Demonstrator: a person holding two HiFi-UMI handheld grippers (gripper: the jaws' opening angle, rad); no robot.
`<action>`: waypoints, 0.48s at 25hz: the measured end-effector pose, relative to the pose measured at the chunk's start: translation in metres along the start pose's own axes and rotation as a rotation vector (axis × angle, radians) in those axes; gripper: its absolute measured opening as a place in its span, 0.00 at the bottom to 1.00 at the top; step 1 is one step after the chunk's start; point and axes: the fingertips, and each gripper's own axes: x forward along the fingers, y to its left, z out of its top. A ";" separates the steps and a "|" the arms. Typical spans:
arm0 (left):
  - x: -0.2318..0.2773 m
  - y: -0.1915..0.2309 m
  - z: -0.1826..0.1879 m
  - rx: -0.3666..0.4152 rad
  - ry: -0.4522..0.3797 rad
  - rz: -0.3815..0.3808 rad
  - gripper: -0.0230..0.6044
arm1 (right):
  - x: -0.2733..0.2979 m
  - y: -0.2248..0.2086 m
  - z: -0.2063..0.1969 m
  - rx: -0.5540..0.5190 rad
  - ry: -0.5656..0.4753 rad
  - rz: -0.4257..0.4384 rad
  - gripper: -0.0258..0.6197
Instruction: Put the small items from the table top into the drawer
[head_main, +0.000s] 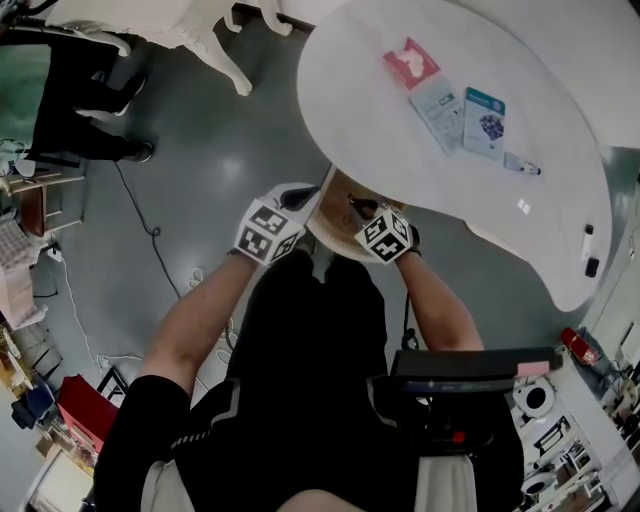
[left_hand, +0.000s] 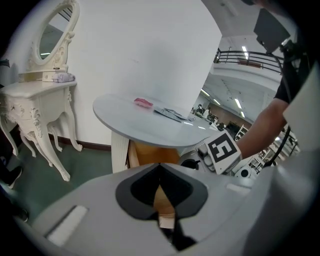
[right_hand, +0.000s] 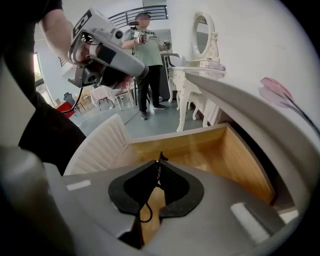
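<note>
Right gripper (right_hand: 159, 162), jaws narrowed on a thin black cord (right_hand: 161, 154), hangs over the open drawer (right_hand: 215, 150) at the table's (head_main: 400, 150) 7 o'clock edge; left gripper (left_hand: 160, 167), closed and empty, sits at its 9 o'clock.

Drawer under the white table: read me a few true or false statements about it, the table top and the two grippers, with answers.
1. The drawer stands open, wooden inside. True.
2. The right gripper pinches a thin black band over the drawer. True.
3. The table top is bare. False: a pink packet, two blue-and-white packets and a pen lie on it.
4. The left gripper holds the pink packet. False: its jaws are together with nothing between them.
</note>
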 end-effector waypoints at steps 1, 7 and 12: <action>0.002 0.000 -0.001 -0.004 0.004 -0.002 0.04 | 0.004 0.000 -0.001 -0.007 0.007 0.010 0.08; 0.012 0.009 -0.006 -0.044 0.018 0.021 0.04 | 0.027 -0.002 -0.016 -0.031 0.073 0.039 0.08; 0.016 0.011 -0.012 -0.043 0.035 0.013 0.04 | 0.046 -0.004 -0.023 -0.004 0.098 0.067 0.09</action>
